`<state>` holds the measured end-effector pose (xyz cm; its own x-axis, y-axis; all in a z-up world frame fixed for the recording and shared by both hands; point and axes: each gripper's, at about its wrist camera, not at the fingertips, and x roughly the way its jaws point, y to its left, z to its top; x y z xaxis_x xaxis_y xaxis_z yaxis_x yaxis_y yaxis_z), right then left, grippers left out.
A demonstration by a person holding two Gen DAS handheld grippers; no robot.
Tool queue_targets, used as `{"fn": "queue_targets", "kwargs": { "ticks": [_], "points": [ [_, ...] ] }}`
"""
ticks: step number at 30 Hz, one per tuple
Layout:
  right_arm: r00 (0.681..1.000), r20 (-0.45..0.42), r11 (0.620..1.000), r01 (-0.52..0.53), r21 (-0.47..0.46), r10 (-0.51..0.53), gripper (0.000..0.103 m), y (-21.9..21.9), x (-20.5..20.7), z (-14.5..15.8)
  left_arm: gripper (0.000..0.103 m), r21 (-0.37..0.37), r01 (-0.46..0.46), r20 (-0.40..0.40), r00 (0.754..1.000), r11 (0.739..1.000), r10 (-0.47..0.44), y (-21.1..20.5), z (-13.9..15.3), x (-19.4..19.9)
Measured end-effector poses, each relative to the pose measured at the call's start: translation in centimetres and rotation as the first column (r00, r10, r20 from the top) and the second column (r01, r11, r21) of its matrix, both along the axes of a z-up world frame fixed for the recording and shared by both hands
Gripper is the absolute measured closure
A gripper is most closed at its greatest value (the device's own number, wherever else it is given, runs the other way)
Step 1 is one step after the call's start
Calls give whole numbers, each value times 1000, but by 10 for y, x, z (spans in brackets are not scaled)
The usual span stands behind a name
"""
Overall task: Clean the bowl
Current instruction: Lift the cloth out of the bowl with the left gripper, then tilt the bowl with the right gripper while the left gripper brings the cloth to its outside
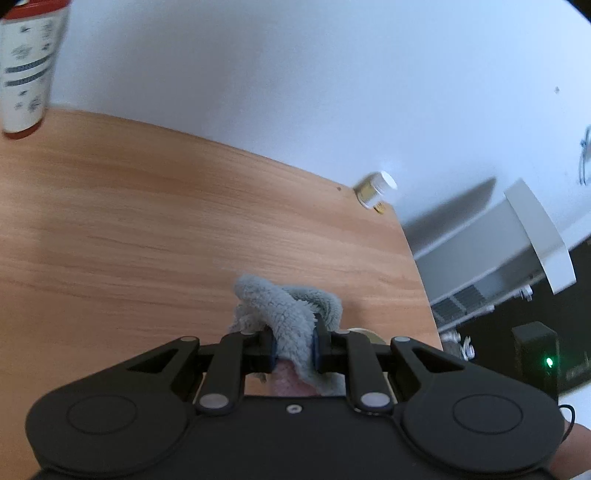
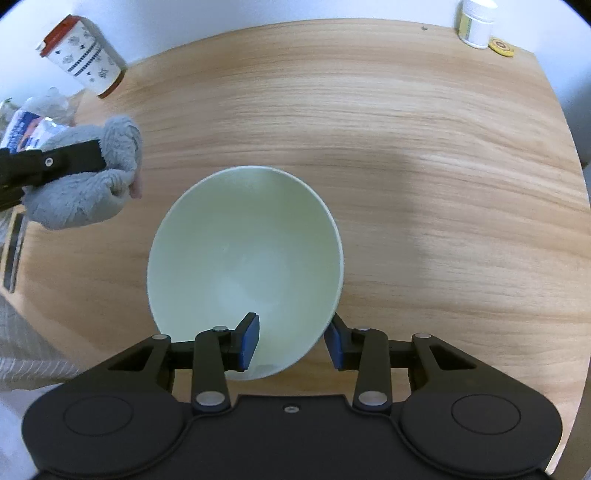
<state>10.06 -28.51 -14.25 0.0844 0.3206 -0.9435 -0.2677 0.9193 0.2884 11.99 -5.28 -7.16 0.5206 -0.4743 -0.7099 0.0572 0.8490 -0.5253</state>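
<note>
A pale green bowl [image 2: 245,266] rests on the wooden table [image 2: 424,166] in the right wrist view. My right gripper [image 2: 293,341] straddles the bowl's near rim, one finger inside and one outside, with a gap between the pads and the wall. My left gripper [image 1: 293,345] is shut on a fluffy grey cloth [image 1: 284,314] and holds it above the table. The cloth also shows in the right wrist view [image 2: 85,184], left of the bowl and apart from it.
A white and red patterned cup [image 2: 85,55] stands at the far left of the table [image 1: 147,229]. A small white jar [image 2: 474,22] and a yellow disc [image 2: 501,47] sit at the far right corner. Clutter [image 2: 33,118] lies at the left edge.
</note>
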Motion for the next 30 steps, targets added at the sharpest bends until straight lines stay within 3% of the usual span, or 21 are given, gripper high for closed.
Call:
{"fn": "queue_targets", "kwargs": {
  "ticks": [4, 8, 19, 26, 30],
  "points": [
    [995, 7, 995, 97, 34, -97, 60, -7, -2, -3, 87, -12, 38, -10, 999, 999, -38, -3, -2, 5],
    [985, 0, 984, 170, 45, -170, 71, -13, -5, -8, 87, -9, 53, -10, 999, 999, -53, 0, -2, 6],
    [952, 64, 952, 293, 86, -299, 70, -8, -8, -18, 87, -11, 57, -10, 998, 998, -57, 5, -3, 1],
    [964, 96, 968, 242, 64, -247, 72, 7, -7, -19, 87, -7, 39, -18, 999, 999, -39, 9, -3, -4],
    [967, 56, 965, 244, 94, -250, 73, 3, -1, -20, 87, 0, 29, -19, 999, 1000, -29, 11, -2, -8]
  ]
}}
